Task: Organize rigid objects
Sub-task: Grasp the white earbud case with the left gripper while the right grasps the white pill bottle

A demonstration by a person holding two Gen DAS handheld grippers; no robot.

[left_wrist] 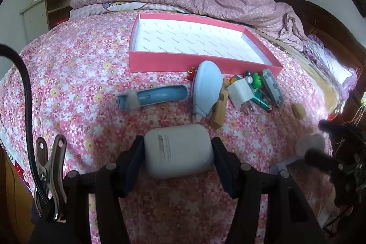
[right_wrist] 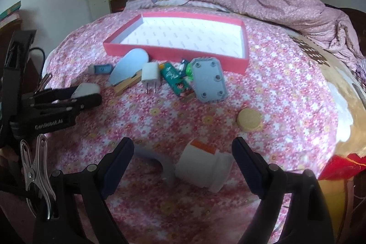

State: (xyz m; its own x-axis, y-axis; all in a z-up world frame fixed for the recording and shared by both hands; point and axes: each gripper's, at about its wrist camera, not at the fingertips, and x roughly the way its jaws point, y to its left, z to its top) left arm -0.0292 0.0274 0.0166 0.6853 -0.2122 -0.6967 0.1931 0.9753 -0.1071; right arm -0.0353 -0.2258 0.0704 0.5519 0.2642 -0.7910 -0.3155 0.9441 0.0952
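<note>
Left tongs (left_wrist: pixel 179 151) clamp a white case (left_wrist: pixel 179 150), hiding its sides; right tongs (right_wrist: pixel 183 159) gape over a white jar (right_wrist: pixel 202 167).

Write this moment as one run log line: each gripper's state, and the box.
left gripper: shut on white earbud case | right gripper: open around white plastic fitting | red box: empty

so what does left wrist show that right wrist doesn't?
Left wrist only: the left gripper shut on the white earbud case seen head-on, and the whole blue curved handle.

Right wrist only: the open right gripper straddling a white plastic fitting beside a grey curved piece, with a clear view of the yellow disc.

Both: the empty pink tray and the white charger plug.
</note>
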